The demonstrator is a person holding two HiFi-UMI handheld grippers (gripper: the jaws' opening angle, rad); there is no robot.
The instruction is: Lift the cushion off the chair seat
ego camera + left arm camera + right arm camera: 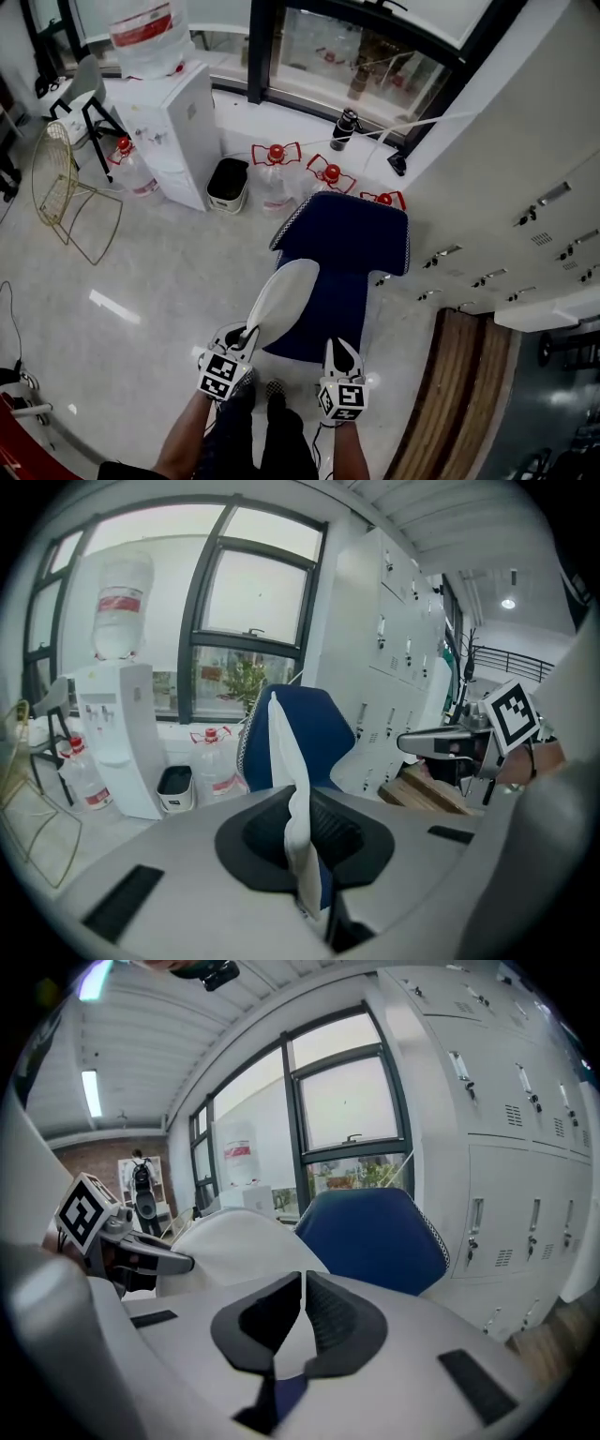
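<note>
My left tongs [305,855] pinch the cushion [281,300] by its edge. My right tongs [302,1321] seem clamped on it too. It looks soft, light and floppy, best gripped along the seam.

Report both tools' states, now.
Left tool: closed, holding the cushion by its edge.
Right tool: closed, holding the same cushion.
</note>
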